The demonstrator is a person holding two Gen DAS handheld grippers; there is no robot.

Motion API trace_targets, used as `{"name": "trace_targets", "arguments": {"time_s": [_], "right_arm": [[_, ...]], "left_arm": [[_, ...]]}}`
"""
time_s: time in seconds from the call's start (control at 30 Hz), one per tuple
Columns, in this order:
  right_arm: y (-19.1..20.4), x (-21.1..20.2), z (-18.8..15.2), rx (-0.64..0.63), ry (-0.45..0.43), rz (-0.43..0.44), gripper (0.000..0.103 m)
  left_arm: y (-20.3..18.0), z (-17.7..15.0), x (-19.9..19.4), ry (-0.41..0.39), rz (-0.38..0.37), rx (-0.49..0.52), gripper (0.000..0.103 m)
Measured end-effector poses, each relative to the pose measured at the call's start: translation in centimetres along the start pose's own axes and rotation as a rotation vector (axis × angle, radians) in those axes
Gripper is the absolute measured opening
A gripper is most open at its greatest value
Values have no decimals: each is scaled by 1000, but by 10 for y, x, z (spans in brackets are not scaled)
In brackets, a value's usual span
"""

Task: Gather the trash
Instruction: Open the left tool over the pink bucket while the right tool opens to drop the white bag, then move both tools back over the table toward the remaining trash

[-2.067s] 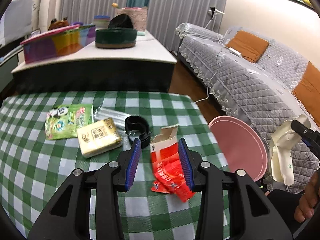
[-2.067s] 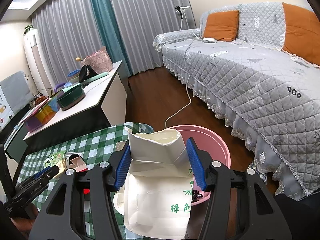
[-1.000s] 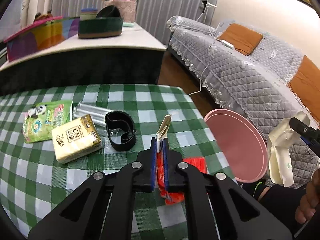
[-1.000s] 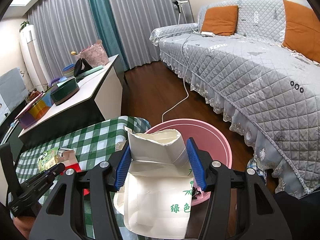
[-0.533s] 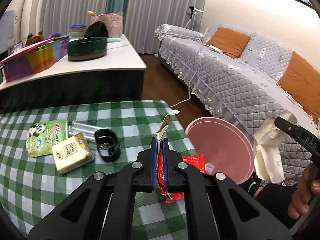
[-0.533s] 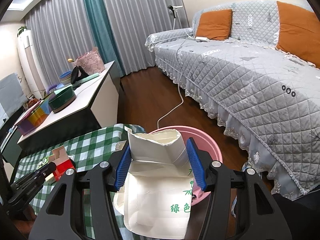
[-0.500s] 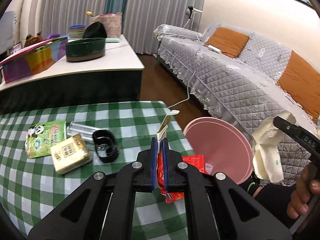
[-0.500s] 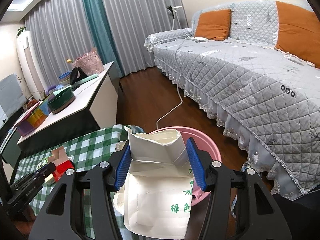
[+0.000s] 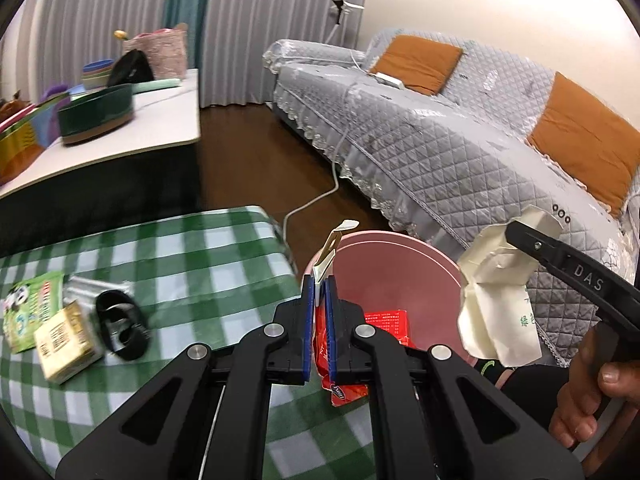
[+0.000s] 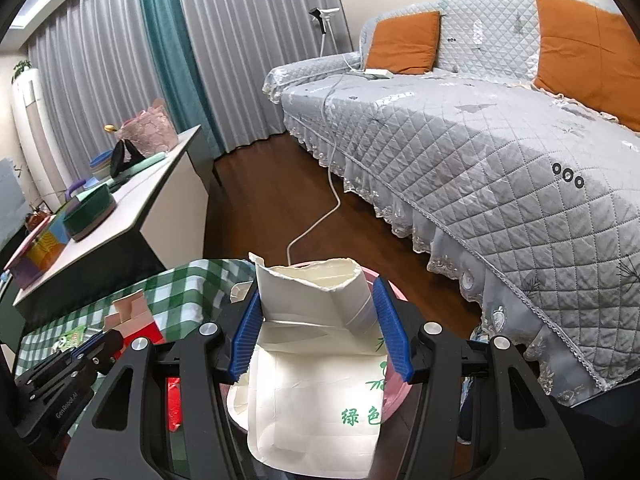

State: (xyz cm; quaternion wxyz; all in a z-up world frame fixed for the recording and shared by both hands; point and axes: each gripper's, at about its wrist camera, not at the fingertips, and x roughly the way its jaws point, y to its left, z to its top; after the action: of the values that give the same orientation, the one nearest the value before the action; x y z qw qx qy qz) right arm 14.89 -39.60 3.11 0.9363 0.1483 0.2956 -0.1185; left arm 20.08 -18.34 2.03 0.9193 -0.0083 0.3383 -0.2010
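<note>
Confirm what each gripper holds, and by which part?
Left gripper: red snack box, pinched flat near its open flap. Right gripper: cream paper bag, clamped across its torn upper end.

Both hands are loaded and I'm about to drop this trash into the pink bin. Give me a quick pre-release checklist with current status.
1. Left gripper shut on the red wrapper: ok.
2. Right gripper clamping the white paper bag: ok.
3. Pink bin mouth open and unobstructed: ok.
4. Red wrapper over the bin opening: not ok; it hangs at the near rim, partly over the green checked tablecloth.
5. White paper bag fully over the bin: cannot tell; the bag hides most of the rim.
6. Table trash all collected: not ok; the green packet, yellow pack and black strap remain.
</note>
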Motion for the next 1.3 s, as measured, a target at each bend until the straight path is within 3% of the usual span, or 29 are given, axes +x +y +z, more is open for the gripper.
{"name": "trace_targets", "arguments": {"time_s": [0.23, 0.37, 0.47, 0.87, 1.13, 1.3], "right_arm": [[-3, 17, 2, 17, 15, -10, 55], [1, 26, 0, 12, 46, -15, 67], [1, 26, -2, 8, 51, -20, 71], [10, 4, 3, 55, 39, 21, 71], [56, -31, -4, 0, 21, 129, 61], [83, -43, -12, -42, 32, 186, 44]], "left_arm": [[-10, 7, 26, 24, -27, 22, 5], [-18, 15, 35, 41, -48, 47, 8], [-21, 18, 31, 24, -53, 53, 21], [-2, 11, -14, -4, -6, 12, 21], [37, 0, -73, -43, 67, -46, 21], [72, -16, -96, -53, 117, -118, 21]]}}
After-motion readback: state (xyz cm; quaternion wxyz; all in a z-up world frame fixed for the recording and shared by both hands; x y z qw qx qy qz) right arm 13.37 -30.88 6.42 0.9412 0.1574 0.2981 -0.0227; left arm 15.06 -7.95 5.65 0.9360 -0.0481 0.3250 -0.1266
